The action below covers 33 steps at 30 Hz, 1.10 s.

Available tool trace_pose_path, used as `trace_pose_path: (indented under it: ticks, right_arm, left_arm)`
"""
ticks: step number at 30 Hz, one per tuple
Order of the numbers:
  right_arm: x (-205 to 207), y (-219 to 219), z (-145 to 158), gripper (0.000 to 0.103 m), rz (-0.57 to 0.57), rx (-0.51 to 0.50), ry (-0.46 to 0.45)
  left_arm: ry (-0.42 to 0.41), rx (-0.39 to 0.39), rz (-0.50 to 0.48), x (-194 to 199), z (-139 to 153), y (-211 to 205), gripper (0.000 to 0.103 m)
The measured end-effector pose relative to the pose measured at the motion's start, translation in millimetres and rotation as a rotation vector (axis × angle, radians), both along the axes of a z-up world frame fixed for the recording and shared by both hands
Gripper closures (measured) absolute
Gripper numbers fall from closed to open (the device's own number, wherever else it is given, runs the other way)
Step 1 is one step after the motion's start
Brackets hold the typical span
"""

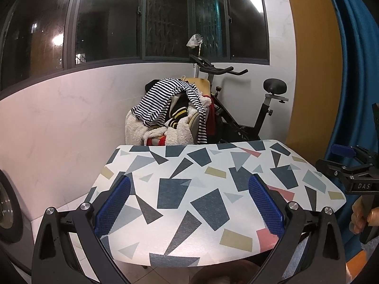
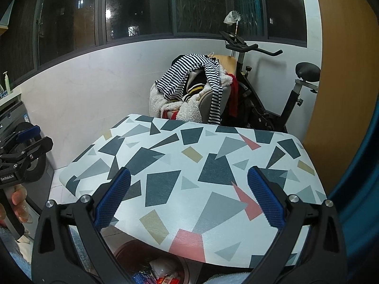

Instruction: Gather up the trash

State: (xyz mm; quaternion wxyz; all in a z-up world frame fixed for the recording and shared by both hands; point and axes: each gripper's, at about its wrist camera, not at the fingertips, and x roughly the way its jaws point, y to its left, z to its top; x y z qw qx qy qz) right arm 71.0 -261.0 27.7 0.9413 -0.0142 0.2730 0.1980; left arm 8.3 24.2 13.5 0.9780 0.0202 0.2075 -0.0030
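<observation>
A table (image 1: 213,189) with a white top printed with grey, navy, pink and tan shapes fills the middle of both views (image 2: 189,177). No loose item shows on its top. My left gripper (image 1: 189,203) is open and empty above its near half. My right gripper (image 2: 189,196) is open and empty above it too. A dark red bin (image 2: 151,260) sits under the near table edge and holds wrappers and crumpled white trash (image 2: 163,269). Its rim shows in the left wrist view (image 1: 222,272). Each gripper shows in the other's view: right (image 1: 350,168), left (image 2: 23,151).
A chair piled with clothes, a striped shirt on top (image 1: 163,101), stands behind the table. An exercise bike (image 1: 248,108) is in the far right corner. A washing machine (image 2: 21,142) stands at left. A blue curtain (image 1: 355,71) hangs at right.
</observation>
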Motion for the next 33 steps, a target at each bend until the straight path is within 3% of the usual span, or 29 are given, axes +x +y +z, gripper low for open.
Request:
trace_pose_path:
  ticks: [33]
  right_arm:
    - [-7, 13, -9, 0.006, 0.001, -0.042, 0.009]
  left_arm:
    - [0.008, 0.072, -0.031, -3, -1, -12, 0.006]
